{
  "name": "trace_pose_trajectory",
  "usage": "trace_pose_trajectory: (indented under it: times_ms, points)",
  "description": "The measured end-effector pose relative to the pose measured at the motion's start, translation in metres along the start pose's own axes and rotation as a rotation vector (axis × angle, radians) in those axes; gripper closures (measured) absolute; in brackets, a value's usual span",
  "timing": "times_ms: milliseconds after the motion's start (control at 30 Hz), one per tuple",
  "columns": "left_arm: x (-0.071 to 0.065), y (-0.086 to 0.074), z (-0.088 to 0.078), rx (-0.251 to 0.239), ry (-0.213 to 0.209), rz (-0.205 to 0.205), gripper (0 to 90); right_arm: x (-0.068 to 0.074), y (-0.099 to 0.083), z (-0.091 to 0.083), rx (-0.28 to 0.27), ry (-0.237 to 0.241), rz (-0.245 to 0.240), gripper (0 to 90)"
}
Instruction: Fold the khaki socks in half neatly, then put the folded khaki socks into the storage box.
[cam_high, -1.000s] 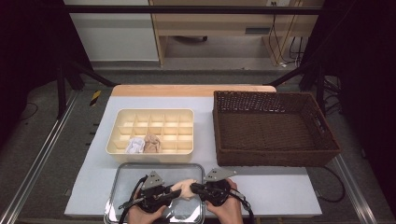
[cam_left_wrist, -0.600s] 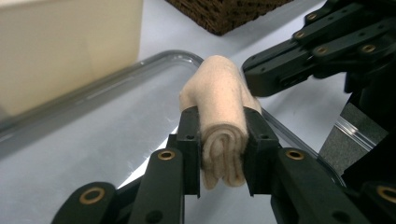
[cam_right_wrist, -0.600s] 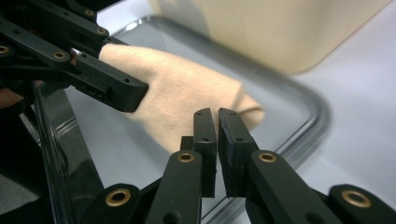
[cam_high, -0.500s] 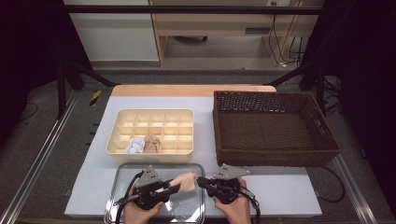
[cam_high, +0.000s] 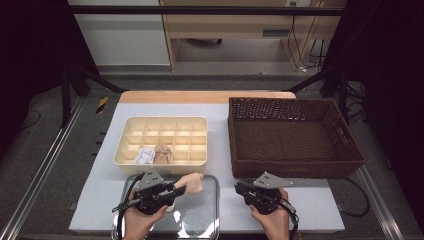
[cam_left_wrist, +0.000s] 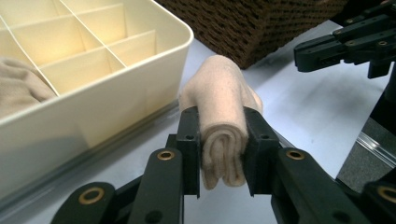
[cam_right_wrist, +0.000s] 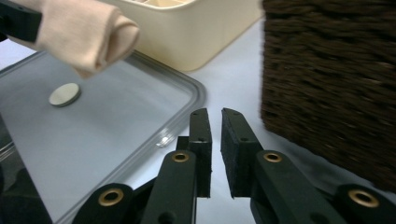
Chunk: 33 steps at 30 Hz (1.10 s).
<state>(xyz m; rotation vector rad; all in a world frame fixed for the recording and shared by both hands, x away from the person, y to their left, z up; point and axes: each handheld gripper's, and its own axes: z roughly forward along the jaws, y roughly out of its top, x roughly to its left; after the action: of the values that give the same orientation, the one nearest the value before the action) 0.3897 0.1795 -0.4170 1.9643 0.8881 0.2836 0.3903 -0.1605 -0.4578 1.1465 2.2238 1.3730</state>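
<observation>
Your left tongs (cam_left_wrist: 221, 140) are clamped on a rolled beige fabric bundle, most likely a sock (cam_left_wrist: 223, 107), holding it by its near end so that the rest sticks out past the jaws, lifted above the clear lidded tray (cam_high: 200, 210) at the front of the pale surface (cam_high: 320, 200) and just short of the cream plastic divider box (cam_high: 165, 137). Your right tongs (cam_right_wrist: 215, 135) hold nothing; a narrow gap shows between the pads, and the jaws have just been opening a little with nothing between them. The main risk, as I judge it, is the roll loosening: you grip only one end, so the free end can sag or unroll as you carry it, and then it will catch on the near wall of the box or straddle a divider instead of dropping into one cell. Two front cells already hold a white bundle (cam_high: 144, 156) and a tan bundle (cam_high: 162, 154), so coming in low over them could drag one out. Your right tongs also sit near the dark woven wicker basket (cam_high: 295, 140), which a careless swing could knock. Compared with a second ago, both tongs were together on the bundle over the tray; now your right hand has drawn off to the right, toward the basket's front corner, and your left hand carries the roll alone, slightly higher.
</observation>
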Motion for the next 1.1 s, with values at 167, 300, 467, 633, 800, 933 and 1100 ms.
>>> trace_pose_trajectory:
  times_ms: [167,300,467,633,800,933,1100]
  points:
    - [0.006,0.005,-0.003,-0.011,0.006,-0.008,70.4,-0.011,-0.005,-0.009,0.009,-0.058,0.008,77.1]
    - [0.011,0.009,-0.007,-0.016,0.015,-0.009,70.4,-0.019,-0.008,-0.016,0.024,-0.102,0.021,73.4]
    - [0.015,0.016,-0.011,-0.005,0.032,-0.001,70.3,-0.027,-0.014,-0.023,0.034,-0.13,0.033,70.9]
    - [0.018,0.024,-0.015,0.005,0.037,0.0,70.3,-0.033,-0.018,-0.028,0.036,-0.152,0.047,69.3]
    - [0.021,0.035,-0.017,0.019,0.043,0.005,70.3,-0.034,-0.018,-0.028,0.044,-0.158,0.04,68.0]
    - [0.024,0.043,-0.019,0.029,0.049,0.012,70.3,-0.034,-0.018,-0.028,0.049,-0.159,0.039,67.7]
    - [0.032,0.052,-0.022,0.029,0.066,0.004,70.3,-0.035,-0.019,-0.028,0.048,-0.161,0.043,67.6]
